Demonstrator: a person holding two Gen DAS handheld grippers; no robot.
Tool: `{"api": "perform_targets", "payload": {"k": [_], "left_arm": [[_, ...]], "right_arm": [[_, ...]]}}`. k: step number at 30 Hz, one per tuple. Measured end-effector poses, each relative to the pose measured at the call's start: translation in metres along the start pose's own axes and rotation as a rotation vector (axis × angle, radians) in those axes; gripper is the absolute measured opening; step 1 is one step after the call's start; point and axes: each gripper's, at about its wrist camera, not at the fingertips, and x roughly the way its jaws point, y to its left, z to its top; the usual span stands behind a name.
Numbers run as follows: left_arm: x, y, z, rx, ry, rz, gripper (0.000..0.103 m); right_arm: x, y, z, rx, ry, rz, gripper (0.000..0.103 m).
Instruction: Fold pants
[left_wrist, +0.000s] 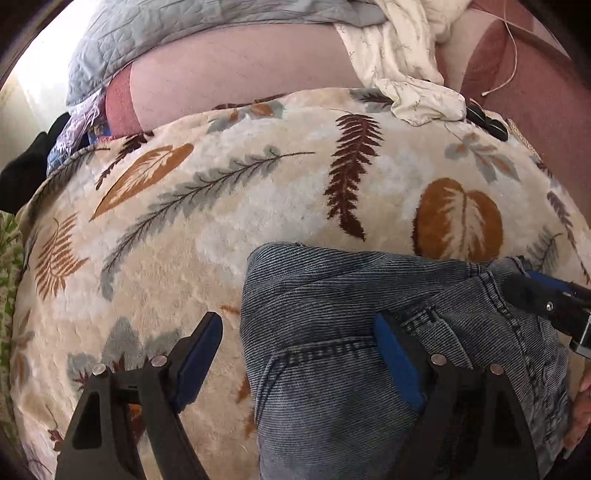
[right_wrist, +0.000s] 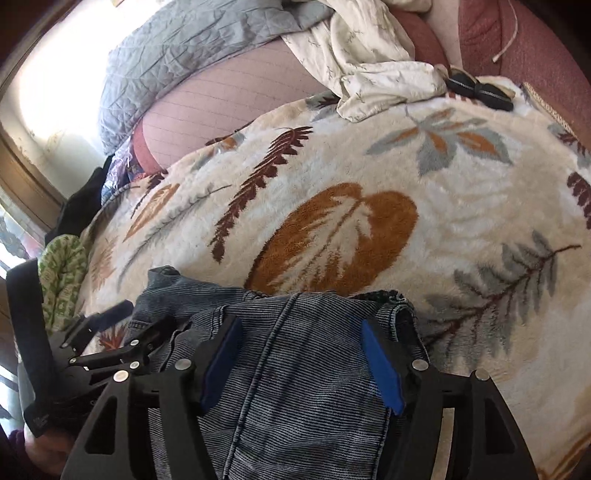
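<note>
Apparently between folds: the jeans (left_wrist: 351, 332) lie bunched on the leaf-patterned blanket (left_wrist: 221, 206). Left gripper (left_wrist: 299, 343) and right gripper (right_wrist: 301, 354) have jaws apart above the denim; next they must pinch an edge.

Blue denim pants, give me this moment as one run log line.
blue denim pants: bunched on leaf-print fleece blanket | left gripper: open over pants edge | right gripper: open over pants

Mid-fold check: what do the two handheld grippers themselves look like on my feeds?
Both match: the left gripper and right gripper have matte black angular frames with triangular cutouts, round silver pivot pins and blue pads lining the insides of the jaws. No cables or markings show. A bare hand appears; no sleeve visible.
</note>
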Motion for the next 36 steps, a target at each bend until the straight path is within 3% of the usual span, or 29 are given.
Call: {"api": "perform_targets", "payload": {"k": [5, 11, 21, 26, 36], "left_arm": [[-0.028, 0.008, -0.007, -0.013, -0.031, -0.013, 0.085], [-0.063, 0.028, -0.041, -0.033, -0.075, 0.015, 0.085], [-0.090, 0.060, -0.086, -0.192, -0.053, -0.089, 0.085], [-0.093, 0.060, -0.093, -0.249, -0.025, -0.169, 0.085], [-0.083, 0.057, -0.095, -0.307, 0.028, -0.233, 0.085]], "right_arm": [[-0.019, 0.000, 0.001, -0.017, -0.015, 0.023, 0.071], [-0.048, -0.013, 0.000, 0.002, -0.053, 0.026, 0.073], [-0.077, -0.038, -0.017, 0.038, -0.048, 0.035, 0.076], [-0.085, -0.043, -0.027, 0.036, -0.045, 0.040, 0.077], [-0.080, -0.046, -0.039, 0.018, 0.006, 0.054, 0.079]]}}
